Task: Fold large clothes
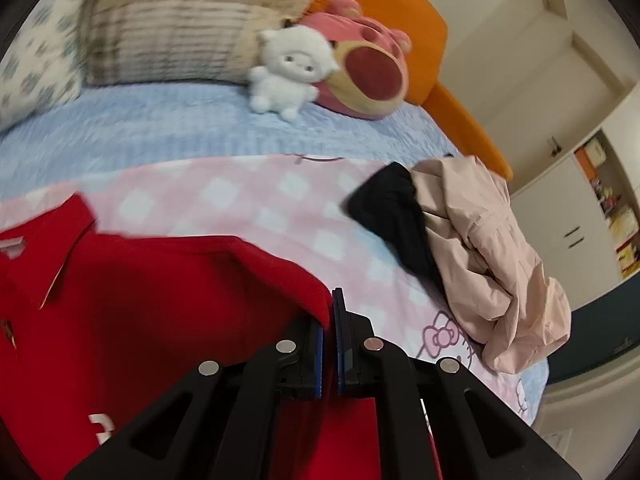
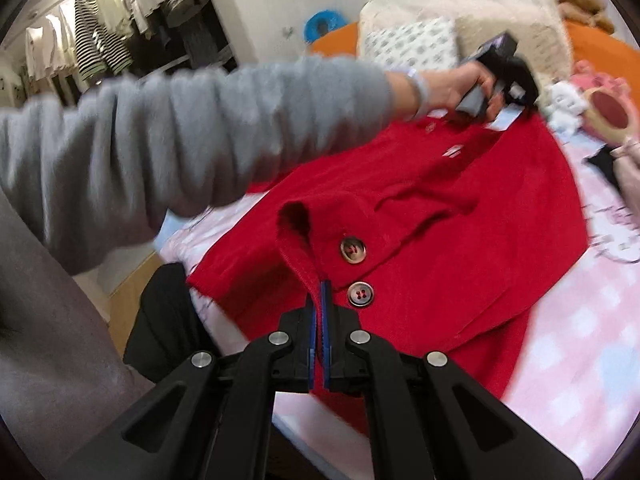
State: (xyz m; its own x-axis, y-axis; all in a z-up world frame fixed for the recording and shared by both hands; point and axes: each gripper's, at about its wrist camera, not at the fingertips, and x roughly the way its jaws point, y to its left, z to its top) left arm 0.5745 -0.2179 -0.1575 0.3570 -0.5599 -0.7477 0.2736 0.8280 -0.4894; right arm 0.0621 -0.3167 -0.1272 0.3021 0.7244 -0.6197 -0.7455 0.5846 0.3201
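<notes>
A red coat (image 2: 460, 208) with two brown buttons lies spread on the pink checked blanket (image 2: 568, 344) on the bed. My right gripper (image 2: 320, 284) is shut on the coat's ribbed front edge beside the lower button (image 2: 361, 294). My left gripper (image 1: 332, 308) is shut on the coat's far edge (image 1: 160, 300), near the collar. In the right wrist view the left gripper's body (image 2: 504, 72) shows in a hand at the coat's far end, with a grey-sleeved arm (image 2: 200, 128) reaching over the coat.
A beige jacket (image 1: 492, 256) and a black garment (image 1: 392, 212) lie heaped on the bed's right side. A white plush (image 1: 288, 68), a pink plush (image 1: 368, 72) and pillows (image 1: 168, 40) sit at the head. Clothes hang on a rack (image 2: 100, 36) at the left.
</notes>
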